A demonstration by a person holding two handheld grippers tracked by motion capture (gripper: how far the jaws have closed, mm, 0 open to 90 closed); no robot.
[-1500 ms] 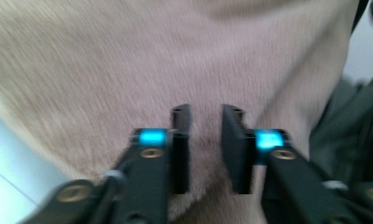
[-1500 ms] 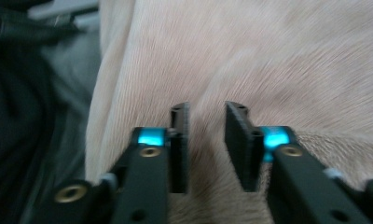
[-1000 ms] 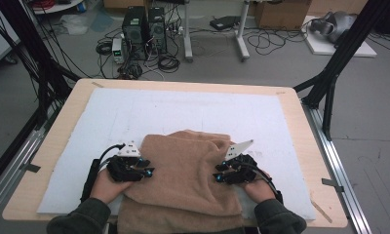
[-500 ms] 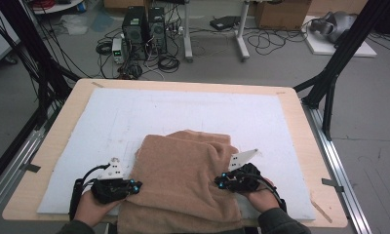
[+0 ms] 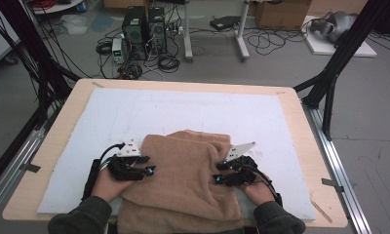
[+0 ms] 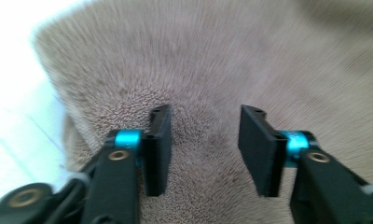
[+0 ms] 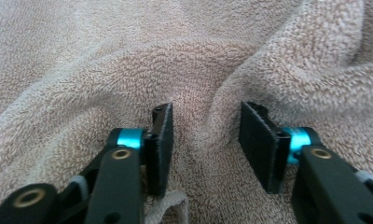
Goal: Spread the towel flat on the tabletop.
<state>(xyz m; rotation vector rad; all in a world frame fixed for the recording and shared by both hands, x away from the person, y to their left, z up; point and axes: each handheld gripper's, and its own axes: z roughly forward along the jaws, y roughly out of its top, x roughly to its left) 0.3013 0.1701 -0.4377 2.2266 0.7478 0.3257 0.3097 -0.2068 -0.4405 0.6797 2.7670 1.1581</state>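
A tan terry towel [image 5: 183, 185] lies bunched on the white mat [image 5: 183, 107], its near end hanging over the table's front edge. My left gripper [image 5: 145, 165] rests at the towel's left edge; in the left gripper view its jaws [image 6: 204, 126] have just been opening and stand apart over the flat pile [image 6: 212, 60], gripping nothing. My right gripper [image 5: 220, 171] sits on the towel's right side. Its jaws [image 7: 205, 123] have just been opening too, and a raised fold of towel [image 7: 212, 116] stands loosely between the pads.
The wooden table [image 5: 300, 122] shows as a border around the mat. Black frame posts [image 5: 339, 58] rise at the far corners. On the floor behind stand computer towers [image 5: 144, 24] among cables, plus a stand's legs [image 5: 242, 44].
Half a second ago my left gripper was out on the mat to the left; it has come back in onto the towel's left edge. Both grippers' jaws stand wider. The right hand stayed put.
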